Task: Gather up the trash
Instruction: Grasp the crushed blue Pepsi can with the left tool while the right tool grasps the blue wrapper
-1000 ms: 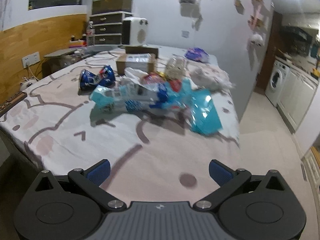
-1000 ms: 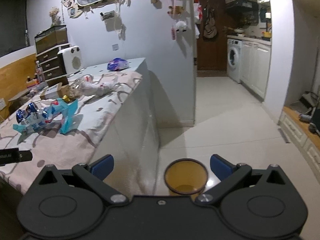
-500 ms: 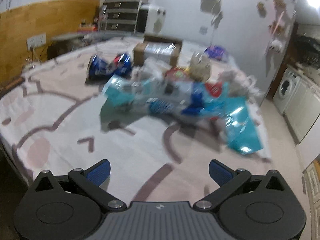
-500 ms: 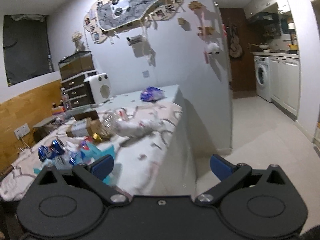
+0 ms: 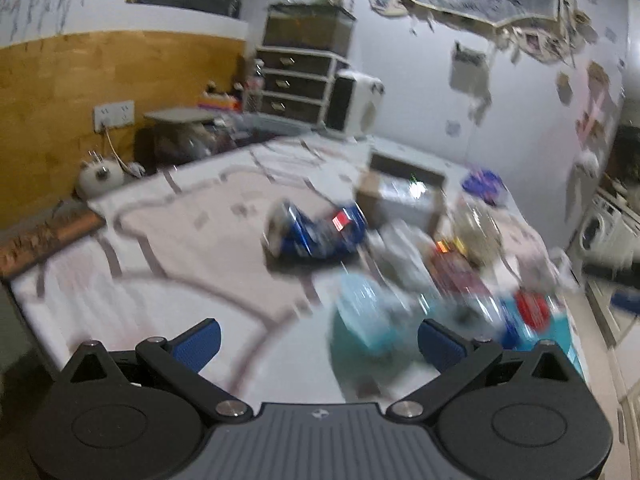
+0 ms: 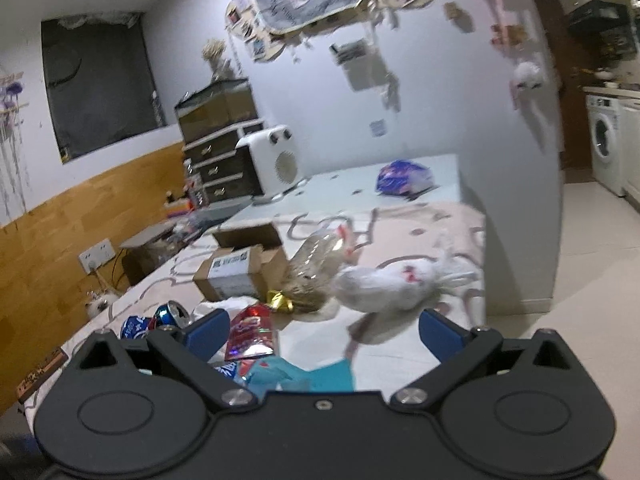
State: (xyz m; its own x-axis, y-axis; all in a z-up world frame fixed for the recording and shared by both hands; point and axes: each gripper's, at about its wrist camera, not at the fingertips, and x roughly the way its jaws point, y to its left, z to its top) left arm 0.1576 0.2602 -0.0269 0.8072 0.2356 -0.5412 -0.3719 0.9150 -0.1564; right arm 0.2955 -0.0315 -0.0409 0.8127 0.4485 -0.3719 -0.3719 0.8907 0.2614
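Trash: crushed blue cans (image 5: 316, 234), a teal wrapper (image 5: 366, 326), a red foil packet (image 6: 252, 332), a clear plastic bottle (image 6: 316, 266) and a white bag (image 6: 392, 286) lie clustered on the patterned tablecloth (image 5: 180, 256).
Cardboard box (image 6: 240, 268): just behind the bottle.
Left gripper (image 5: 318, 338): jaws spread, empty, above the cloth near the teal wrapper.
Right gripper (image 6: 320, 330): jaws wide apart, empty, over the pile.

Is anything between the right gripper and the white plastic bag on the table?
Nothing visible: the right gripper is open, and only bare tablecloth lies between it and the white plastic bag.
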